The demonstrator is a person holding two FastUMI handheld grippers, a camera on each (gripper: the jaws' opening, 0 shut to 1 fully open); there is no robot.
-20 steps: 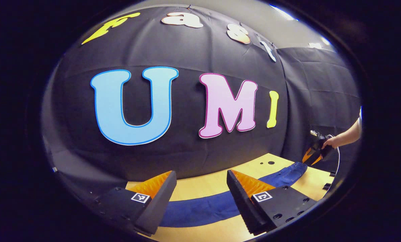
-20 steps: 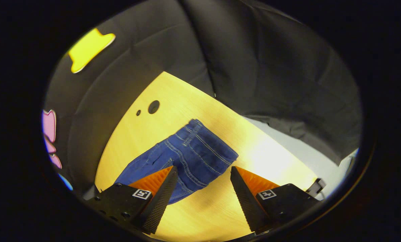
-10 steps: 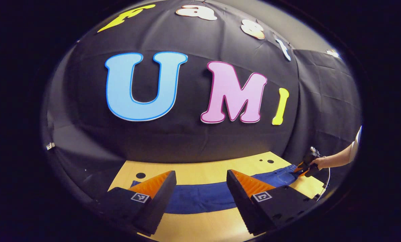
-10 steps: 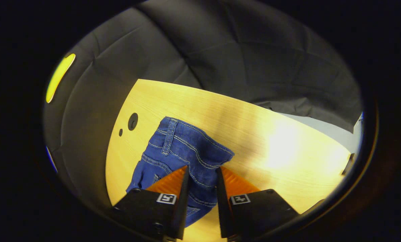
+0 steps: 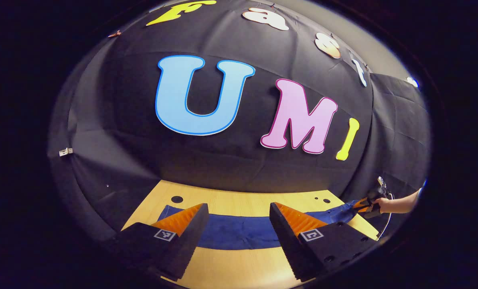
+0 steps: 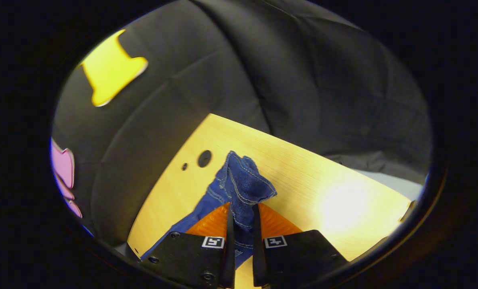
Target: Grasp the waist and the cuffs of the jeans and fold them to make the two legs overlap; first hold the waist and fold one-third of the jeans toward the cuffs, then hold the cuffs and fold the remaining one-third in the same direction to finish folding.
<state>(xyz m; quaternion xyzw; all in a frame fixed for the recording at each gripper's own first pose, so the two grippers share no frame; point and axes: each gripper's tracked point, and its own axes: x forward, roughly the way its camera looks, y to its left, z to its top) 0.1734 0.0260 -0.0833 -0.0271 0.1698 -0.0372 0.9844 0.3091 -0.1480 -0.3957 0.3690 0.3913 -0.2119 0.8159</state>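
Observation:
Blue jeans (image 5: 239,232) lie stretched in a long band across the wooden table (image 5: 239,267) in the left gripper view. My left gripper (image 5: 239,224) hovers open above the leg part, its fingers apart with nothing between them. At the far right of that view a hand holds my right gripper (image 5: 361,205) at the waist end. In the right gripper view my right gripper (image 6: 242,218) is shut on the jeans' waist (image 6: 241,184), which bunches up and lifts off the table (image 6: 303,180).
Black cloth walls close the booth behind and beside the table. Round holes (image 6: 204,158) sit in the tabletop near the waist end, and another hole (image 5: 177,199) lies near the cuff end. A bare forearm (image 5: 399,204) reaches in from the right.
My right gripper has shut on the waist and raised it, so the denim now bunches upward. My left gripper stayed open while its view shifted, showing more of the table's left end.

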